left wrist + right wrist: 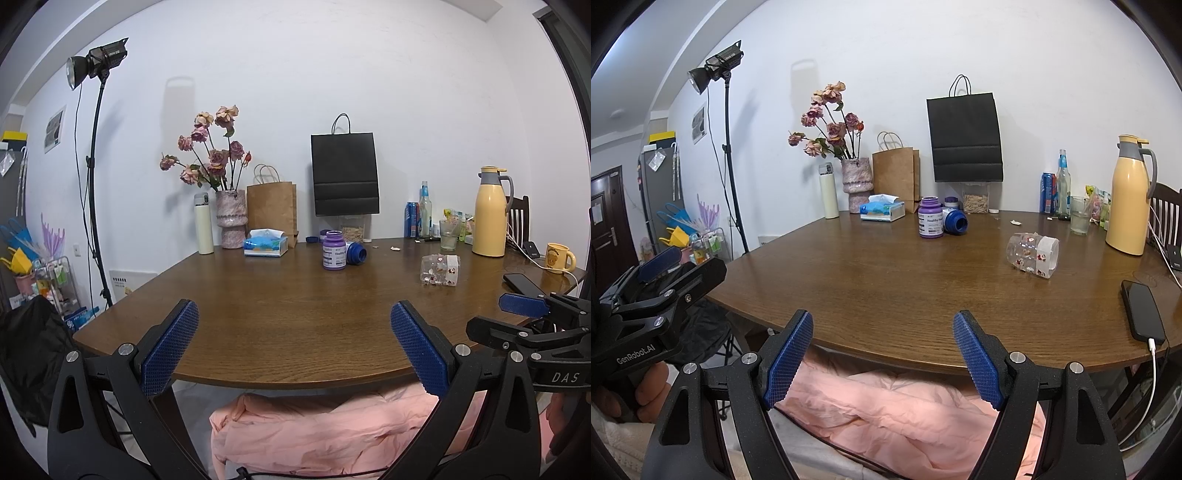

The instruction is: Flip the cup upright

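Both tools, left point(294, 347) and right point(882, 358), hover spread apart at the table edge point(886, 354), well short of the toppled cup point(1033, 254).

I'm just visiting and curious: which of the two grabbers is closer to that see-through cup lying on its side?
Right, probably. The right gripper sits at the table's near edge, the tipped cup ahead to its right. The left gripper is farther left.

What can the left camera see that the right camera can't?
Only the left wrist view shows the yellow mug. Only the right wrist view shows the brown door and the holding hand. Both show the tipped-over cup on the table, the purple bottle, and the open left gripper and open right gripper.
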A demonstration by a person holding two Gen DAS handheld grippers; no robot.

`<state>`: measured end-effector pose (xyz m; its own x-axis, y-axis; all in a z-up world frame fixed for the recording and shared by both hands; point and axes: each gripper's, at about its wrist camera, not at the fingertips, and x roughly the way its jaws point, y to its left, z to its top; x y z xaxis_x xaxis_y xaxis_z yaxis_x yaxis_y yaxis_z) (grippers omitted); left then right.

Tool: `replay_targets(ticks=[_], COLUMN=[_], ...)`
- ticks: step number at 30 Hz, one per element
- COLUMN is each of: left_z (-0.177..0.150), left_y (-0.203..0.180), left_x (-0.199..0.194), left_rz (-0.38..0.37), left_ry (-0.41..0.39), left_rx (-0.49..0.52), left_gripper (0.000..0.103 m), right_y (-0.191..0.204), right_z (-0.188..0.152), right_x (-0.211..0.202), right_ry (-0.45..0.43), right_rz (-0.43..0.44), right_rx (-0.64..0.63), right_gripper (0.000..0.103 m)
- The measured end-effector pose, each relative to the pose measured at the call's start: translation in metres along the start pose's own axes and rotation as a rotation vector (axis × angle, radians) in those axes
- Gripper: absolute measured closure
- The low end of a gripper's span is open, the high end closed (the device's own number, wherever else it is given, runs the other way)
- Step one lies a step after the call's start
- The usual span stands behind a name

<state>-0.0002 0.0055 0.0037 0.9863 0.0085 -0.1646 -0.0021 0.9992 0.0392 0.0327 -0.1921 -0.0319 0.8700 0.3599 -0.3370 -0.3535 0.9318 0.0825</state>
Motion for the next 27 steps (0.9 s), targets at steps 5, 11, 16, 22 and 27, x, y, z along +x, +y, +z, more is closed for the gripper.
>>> replay_targets(ticks=[5,11,16,22,27], left_z=[0.000,0.014,0.039,0.056,0.068], left_y=[0.000,0.006,0.009,0.009,0.006], left_x=[0.000,0.023,0.076,0.156,0.235], left_rz=[0.000,-0.032,-0.026,-0.043,-0.166], left_ry=[0.000,-0.013,-0.009,0.070,0.209], left_rx=[0.001,-0.013,-0.015,-0.012,-0.042], left_gripper=[0.000,0.000,0.000,0.000,0.000], right_y=[0.000,-0.005,-0.024,-0.051,-0.087], right_z=[0.002,0.008,0.045,0.096,0.143], right_x=[-0.002,0.012,0.046,0.105,0.182], right_ry=[-0.004,0.010,0.025,0.038,0.128], right_rz=[-0.002,-0.007,-0.032,-0.066,-0.059], right_rx=[0.001,-0.005,-0.028,-0.057,-0.013], right_gripper=[0.020,0.020,0.020,0.020,0.020])
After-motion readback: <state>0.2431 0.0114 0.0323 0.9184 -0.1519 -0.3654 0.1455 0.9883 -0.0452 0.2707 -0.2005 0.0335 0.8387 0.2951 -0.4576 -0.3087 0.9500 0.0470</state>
